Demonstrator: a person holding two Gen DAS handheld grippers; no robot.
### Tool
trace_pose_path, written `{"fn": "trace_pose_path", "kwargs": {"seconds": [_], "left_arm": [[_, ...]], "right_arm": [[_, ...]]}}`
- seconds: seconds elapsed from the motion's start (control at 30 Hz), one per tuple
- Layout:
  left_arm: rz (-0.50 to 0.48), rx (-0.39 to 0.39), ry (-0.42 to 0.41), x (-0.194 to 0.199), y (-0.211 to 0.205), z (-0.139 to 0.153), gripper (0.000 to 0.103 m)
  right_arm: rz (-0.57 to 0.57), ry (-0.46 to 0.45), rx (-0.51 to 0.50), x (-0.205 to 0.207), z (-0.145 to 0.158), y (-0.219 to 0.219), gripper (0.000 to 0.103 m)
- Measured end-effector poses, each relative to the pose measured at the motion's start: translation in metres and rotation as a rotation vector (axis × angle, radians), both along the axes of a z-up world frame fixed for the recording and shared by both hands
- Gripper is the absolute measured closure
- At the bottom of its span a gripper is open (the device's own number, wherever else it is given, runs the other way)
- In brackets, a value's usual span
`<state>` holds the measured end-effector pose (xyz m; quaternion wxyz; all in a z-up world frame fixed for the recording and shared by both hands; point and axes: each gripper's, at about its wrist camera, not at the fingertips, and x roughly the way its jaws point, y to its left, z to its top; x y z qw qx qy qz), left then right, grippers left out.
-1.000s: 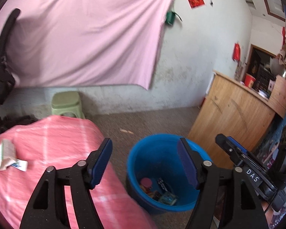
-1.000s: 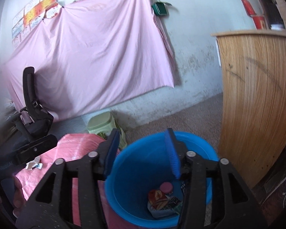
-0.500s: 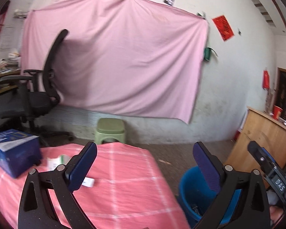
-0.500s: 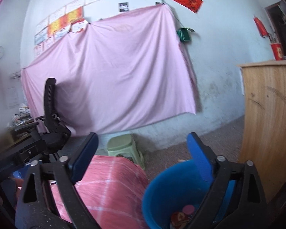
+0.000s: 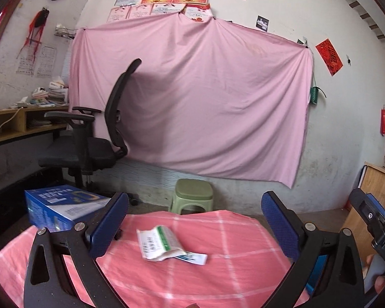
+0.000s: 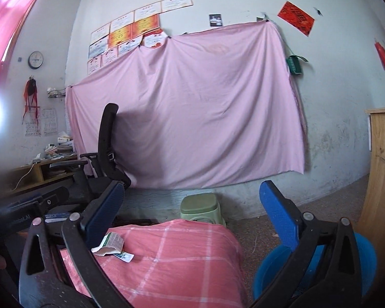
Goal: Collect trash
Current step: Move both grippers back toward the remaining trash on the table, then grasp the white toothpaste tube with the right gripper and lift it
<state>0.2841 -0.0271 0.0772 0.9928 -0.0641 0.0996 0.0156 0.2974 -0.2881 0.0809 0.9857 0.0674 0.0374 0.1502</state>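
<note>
A crumpled white-and-green packet lies on the pink checked tablecloth, with a small white-and-blue wrapper touching its right side. My left gripper hovers in front of them, open wide with nothing between its blue pads. My right gripper is open too and empty; from its view the packet and wrapper lie low on the left beside its left finger. The blue trash bin stands on the floor at the lower right, behind the right finger.
A blue carton sits on the table's left end. Beyond the table are a green stool, a black office chair and a pink sheet on the wall. A wooden counter rises right of the bin.
Both grippers swung left, away from over the blue bin and toward the table. Their jaws spread from partly open to wide. The packet moved into the middle of the left view.
</note>
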Motion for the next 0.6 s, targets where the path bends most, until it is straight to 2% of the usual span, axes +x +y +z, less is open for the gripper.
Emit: {"fn": "trace_pose_path", "kwargs": {"seconds": [0.2, 0.4, 0.6], "left_arm": [[0.044, 0.027, 0.001, -0.006, 0.028, -0.014, 0.002], [0.068, 0.048, 0.039, -0.003, 0.049, -0.034, 0.002], [0.074, 0.047, 0.118, 0.005, 0.068, -0.055, 0.002]], "right_arm": [[0.046, 0.009, -0.067, 0.007, -0.010, 0.036, 0.000], [0.086, 0.044, -0.127, 0.019, -0.023, 0.066, 0.000], [0.142, 0.156, -0.169, 0.042, -0.040, 0.090, 0.000]]}}
